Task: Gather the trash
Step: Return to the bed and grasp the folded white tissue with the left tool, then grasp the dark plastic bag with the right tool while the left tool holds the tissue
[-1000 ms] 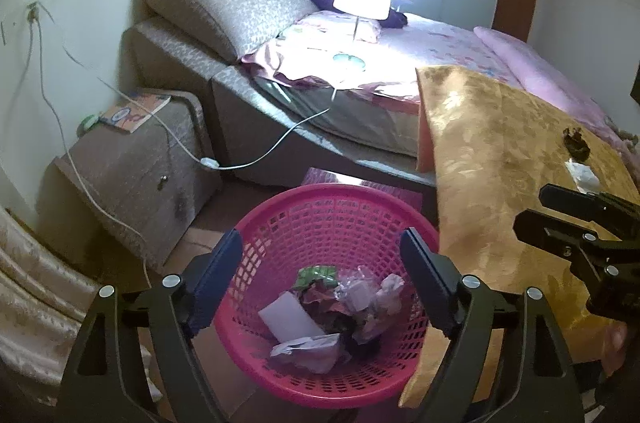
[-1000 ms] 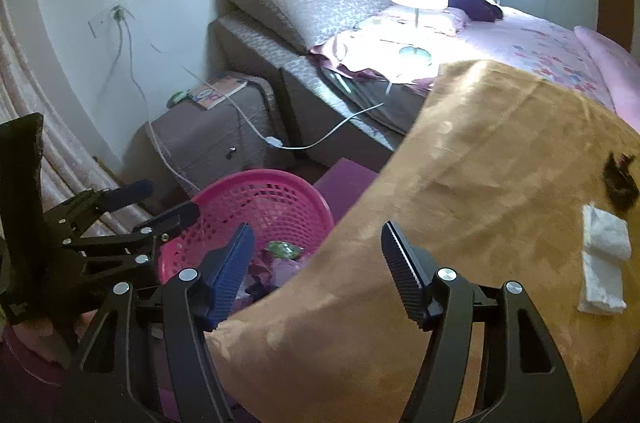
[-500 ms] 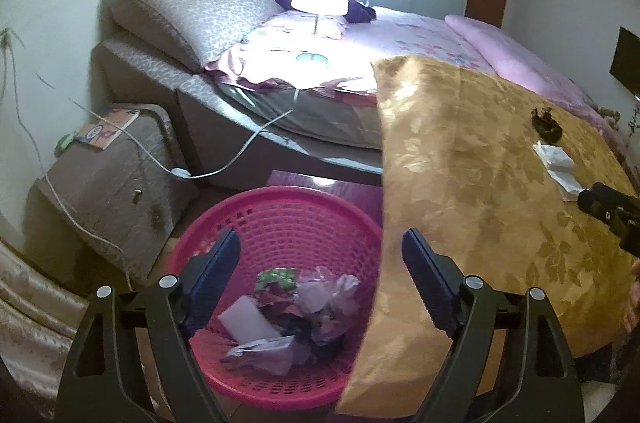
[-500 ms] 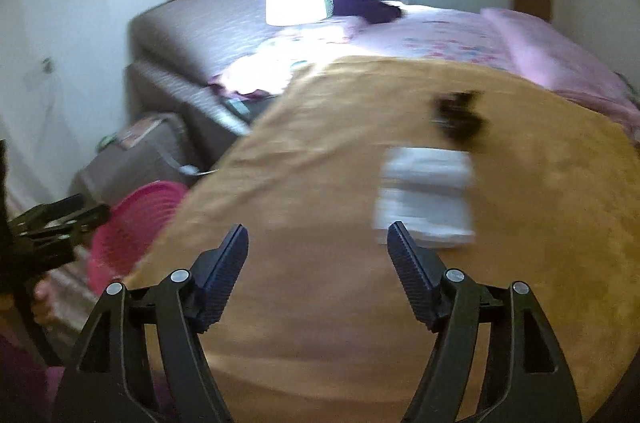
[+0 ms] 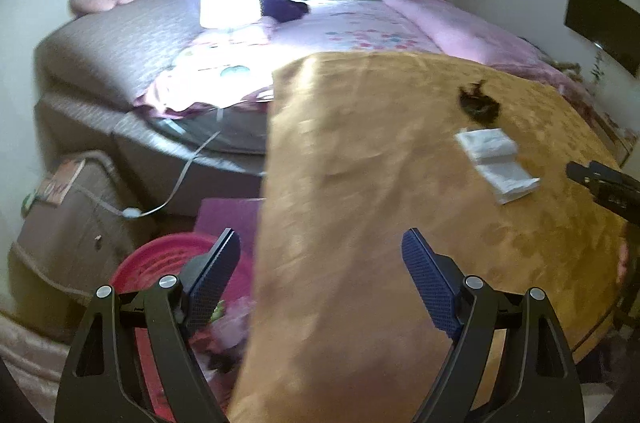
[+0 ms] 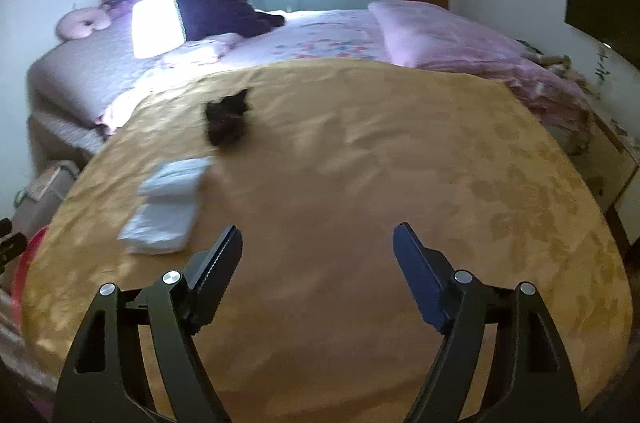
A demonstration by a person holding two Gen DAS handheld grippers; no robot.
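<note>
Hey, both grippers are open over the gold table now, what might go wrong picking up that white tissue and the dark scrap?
The white tissue lies flat on the gold tablecloth, so the open right gripper may pinch cloth along with it. The dark scrap sits just beyond the tissue and could get knocked away. The pink basket is partly under the table edge, so a drop may miss.

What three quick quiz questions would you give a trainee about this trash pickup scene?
1. True or false: the right gripper is open and holds nothing.
2. Which lies nearer the bed on the table: A the tissue, or B the dark clump?
3. Fill in: the pink basket with trash sits beside the table on the ______.

Key: 1 true; 2 B; 3 floor.
</note>
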